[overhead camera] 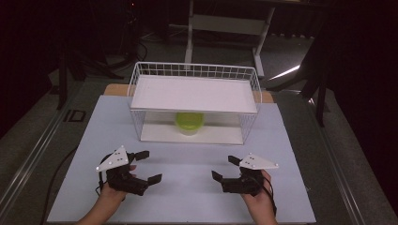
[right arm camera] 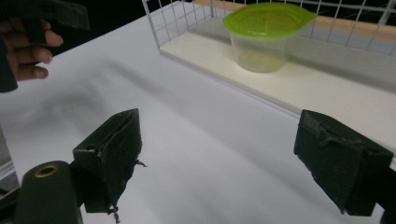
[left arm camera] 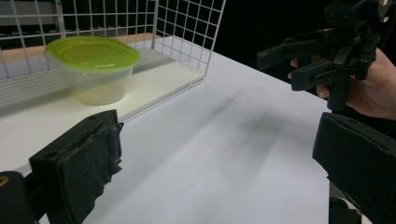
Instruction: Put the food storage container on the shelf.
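On the lower shelf of the wire rack: a clear plastic container (overhead camera: 189, 123) with a green lid (overhead camera: 189, 119) stands upright, roughly midway along the shelf, under the rack's white upper board (overhead camera: 194, 93).
Wire rack: the white wire rack (overhead camera: 136, 89) sits at the far middle of the pale table (overhead camera: 187, 161), its open front facing the person.
Container seen from the left gripper view: the container (left arm camera: 95, 74) rests on the rack's bottom board (left arm camera: 154, 86), set back from that board's front edge, with wire mesh behind it and at the side.
Container seen from the right gripper view: the container (right arm camera: 264, 42) stands on the same board (right arm camera: 327, 88), lid (right arm camera: 268, 18) closed on top.
Left gripper: the left gripper (overhead camera: 149, 165) is held in front of the rack, toward its left end, well apart from the container; its jaws stand wide with nothing between them.
Right gripper: the right gripper (overhead camera: 224, 168) is held in front of the rack, toward its right end, also well apart from the container; its jaws are spread wide and hold nothing.
Hands: each hand (overhead camera: 110, 192) comes in from the near table edge, on the side of the grippers away from the rack.
Between the grippers: bare table surface in front of the rack's middle.
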`<state>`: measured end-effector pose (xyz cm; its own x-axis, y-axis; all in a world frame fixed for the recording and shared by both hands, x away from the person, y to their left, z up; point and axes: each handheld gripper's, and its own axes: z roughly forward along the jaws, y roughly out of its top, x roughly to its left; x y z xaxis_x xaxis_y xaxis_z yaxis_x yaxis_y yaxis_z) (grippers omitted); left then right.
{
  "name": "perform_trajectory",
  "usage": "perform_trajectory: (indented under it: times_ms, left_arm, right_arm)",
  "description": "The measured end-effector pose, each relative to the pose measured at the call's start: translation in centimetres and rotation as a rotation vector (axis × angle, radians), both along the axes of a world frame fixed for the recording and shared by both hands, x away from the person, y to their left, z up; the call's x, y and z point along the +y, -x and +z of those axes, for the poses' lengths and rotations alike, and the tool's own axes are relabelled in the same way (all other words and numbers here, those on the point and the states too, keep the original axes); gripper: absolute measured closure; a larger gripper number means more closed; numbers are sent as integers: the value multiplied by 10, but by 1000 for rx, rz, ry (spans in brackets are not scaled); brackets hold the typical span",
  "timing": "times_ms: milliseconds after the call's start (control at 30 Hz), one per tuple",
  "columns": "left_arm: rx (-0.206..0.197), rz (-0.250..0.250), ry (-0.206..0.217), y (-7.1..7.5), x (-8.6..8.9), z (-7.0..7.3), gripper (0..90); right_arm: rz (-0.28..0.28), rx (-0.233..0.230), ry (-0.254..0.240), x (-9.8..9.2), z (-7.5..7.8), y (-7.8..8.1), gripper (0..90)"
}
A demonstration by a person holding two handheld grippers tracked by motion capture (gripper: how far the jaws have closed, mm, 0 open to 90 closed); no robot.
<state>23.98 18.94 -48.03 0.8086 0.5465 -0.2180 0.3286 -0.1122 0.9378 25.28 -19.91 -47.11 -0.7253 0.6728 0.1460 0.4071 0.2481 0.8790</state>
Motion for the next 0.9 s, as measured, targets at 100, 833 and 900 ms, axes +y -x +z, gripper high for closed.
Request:
perform_trajectory:
  times_ms: [100,833,900]
  left_arm:
    - [11,13,-7,6,8,-5,21]
    - [32,57,-39,5,29,-25,21]
    - [30,61,-27,6,31,-25,21]
  right_arm:
    - [10,15,3,-10,-3,3,149]
    - [-47,-12,-15,-56,-14,-3,149]
    - [-44,-11,-12,-58,-16,-3,149]
